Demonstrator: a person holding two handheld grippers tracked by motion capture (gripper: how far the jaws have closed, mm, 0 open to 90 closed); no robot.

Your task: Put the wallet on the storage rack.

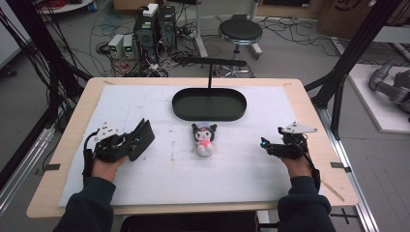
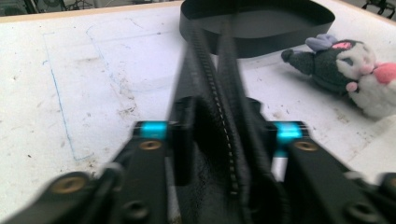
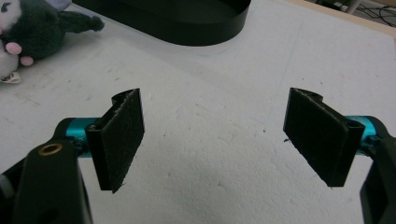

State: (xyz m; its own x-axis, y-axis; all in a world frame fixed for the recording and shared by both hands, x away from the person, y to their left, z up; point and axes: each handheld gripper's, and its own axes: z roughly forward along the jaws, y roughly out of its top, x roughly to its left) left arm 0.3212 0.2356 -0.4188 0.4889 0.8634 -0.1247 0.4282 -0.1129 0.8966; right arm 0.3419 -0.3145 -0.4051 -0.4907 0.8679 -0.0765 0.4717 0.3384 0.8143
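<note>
Black and leather-like, with a line of pale stitching along its edge, a flat pouch [image 2: 224, 116] is clamped between the pads of the left gripper [image 1: 126, 141], its free end held off the white mat [image 1: 159, 174] on the left side of the table [image 1: 309, 104]. The jaws are seen pressed against both of its faces in the left gripper view. Just ahead and to the right of the pouch, a small plush toy [image 1: 203, 138] in dark grey, white and pink is laid on the mat near the table's middle. Beyond it, a black oval tray [image 1: 209, 104] is set with an upright stand rising from it. The right gripper [image 1: 273, 145] is held low over the mat on the right, jaws spread wide with nothing between them.
</note>
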